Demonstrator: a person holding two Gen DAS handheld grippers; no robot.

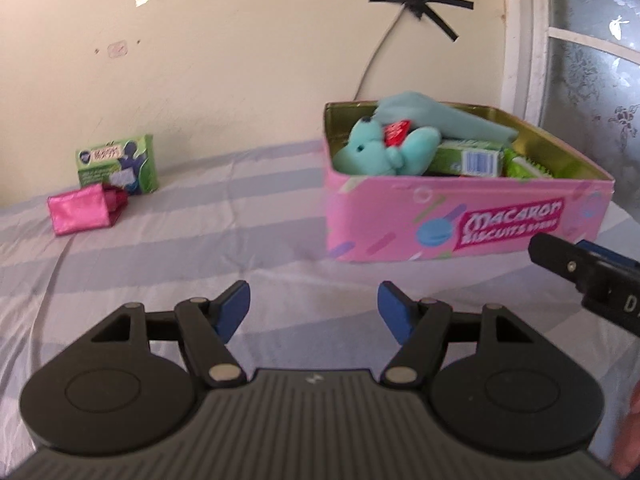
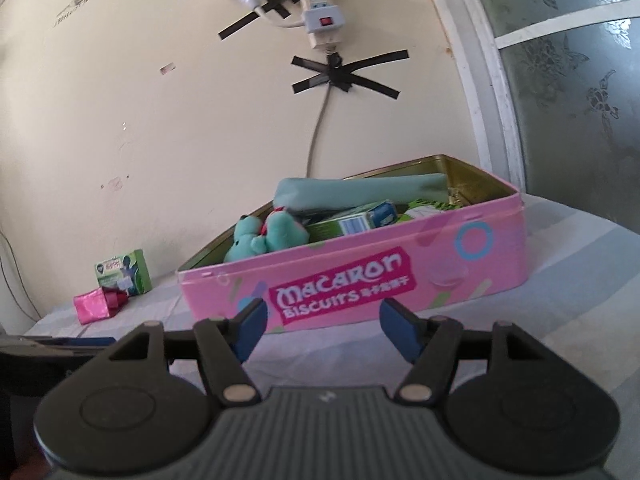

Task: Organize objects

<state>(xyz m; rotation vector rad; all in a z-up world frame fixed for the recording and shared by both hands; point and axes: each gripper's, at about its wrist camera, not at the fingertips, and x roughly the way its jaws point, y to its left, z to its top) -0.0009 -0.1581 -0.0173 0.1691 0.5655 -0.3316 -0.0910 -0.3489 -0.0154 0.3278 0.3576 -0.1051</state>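
- Jaws apart and empty on the left gripper [image 1: 314, 312] in the left wrist view, blue pads [image 1: 236, 310] hanging over striped bedsheet [image 1: 160, 248] with nothing between them.
- Ahead and to the right sits the pink Macaron biscuit tin [image 1: 460, 216], lid off, already packed: a teal plush bear [image 1: 384, 148] at the near corner, a green carton [image 1: 468, 158] beside it, a pale blue pouch [image 1: 440, 116] leaning on top.
- Well off to the left by the wall, two things are not yet in: a shiny pink pouch [image 1: 78, 210] lying flat, and a small green box [image 1: 118, 164] standing just behind it, touching or nearly so.
- My call: the pouch is soft, light and slick, so pinch a folded edge; the box looks stiff and light, best squeezed across its narrow sides.
- Right wrist view now: the right gripper [image 2: 322, 326] has its jaws spread and empty, close to the tin's [image 2: 360, 276] long front wall.
- Same bear [image 2: 256, 240], carton [image 2: 352, 222] and blue pouch [image 2: 360, 188] inside; the pink pouch [image 2: 94, 306] and green box [image 2: 124, 272] sit far left.
- Judging by the fill, room is tight; the tin itself is rigid, smooth metal, likely slippery to grip by a wall.
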